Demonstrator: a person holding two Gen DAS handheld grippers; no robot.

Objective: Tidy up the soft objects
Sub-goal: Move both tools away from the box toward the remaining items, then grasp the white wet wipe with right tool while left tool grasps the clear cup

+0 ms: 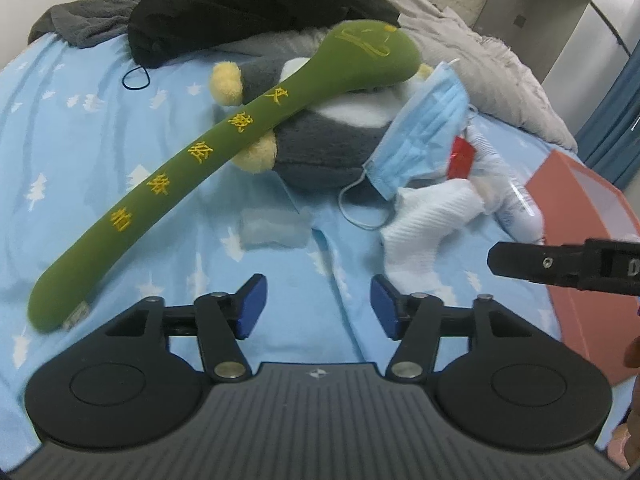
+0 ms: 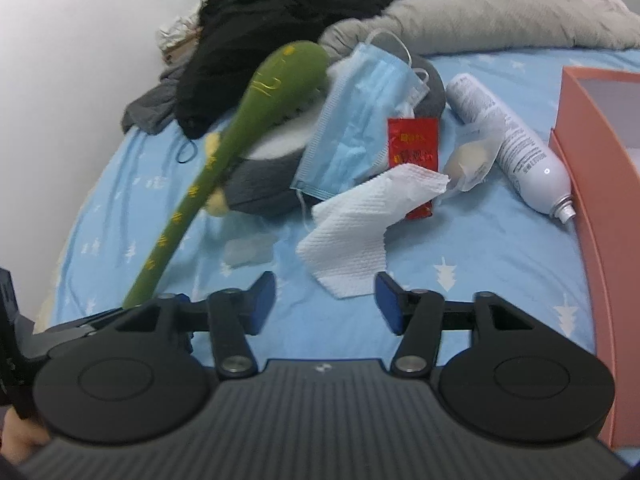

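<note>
Both the left gripper (image 1: 319,306) and right gripper (image 2: 326,303) hang wide and empty over the bed (image 1: 100,128), near the green plush stick (image 1: 180,164) lying across the grey plush toy (image 1: 320,148).

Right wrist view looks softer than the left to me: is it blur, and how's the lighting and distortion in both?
Right wrist view: motion-smeared, most on the green plush stick and the grey plush toy; the white spray can shows a small glare spot. Left wrist view: sharper, the stick's yellow embroidery is crisp. Both: even light with soft shadows, and fisheye bending of the blue bedsheet and pink box.
</note>
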